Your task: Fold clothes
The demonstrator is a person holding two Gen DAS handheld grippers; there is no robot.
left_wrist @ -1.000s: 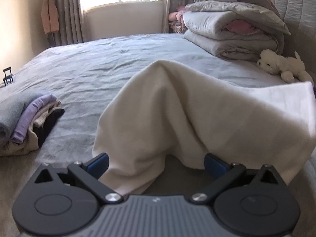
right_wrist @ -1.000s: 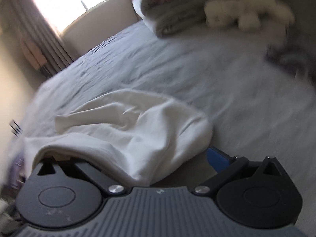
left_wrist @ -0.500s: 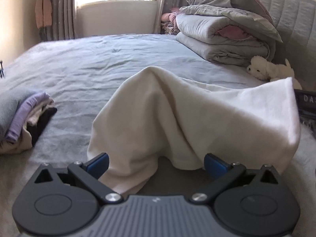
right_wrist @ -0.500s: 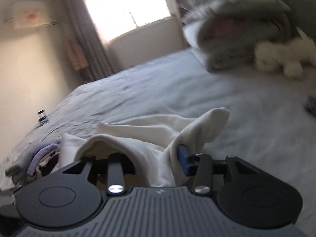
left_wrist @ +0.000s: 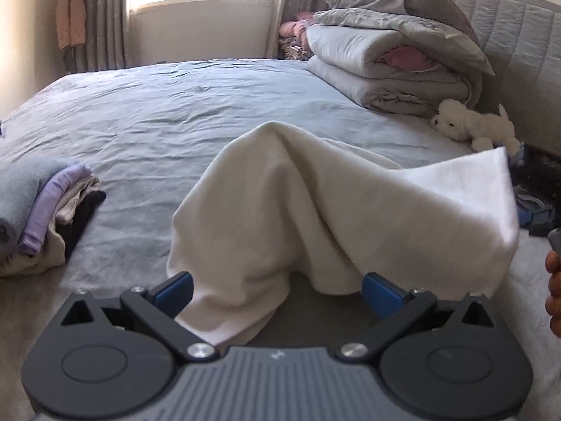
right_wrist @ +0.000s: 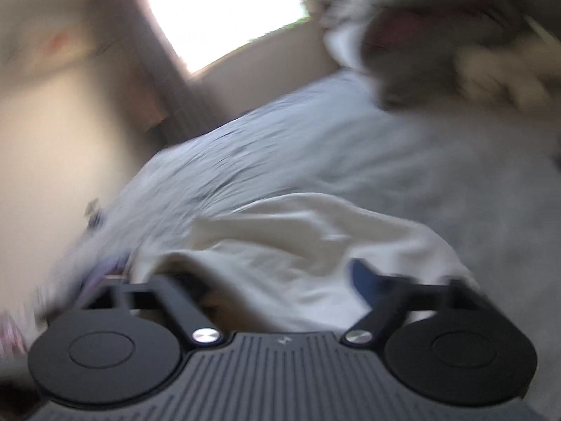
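White cloth (left_wrist: 315, 210) draped between the wide-spread left claw (left_wrist: 277, 287) fingers

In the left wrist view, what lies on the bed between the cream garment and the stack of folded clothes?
Nothing: in the left wrist view only bare grey bedsheet separates the cream garment from the stack of folded clothes.
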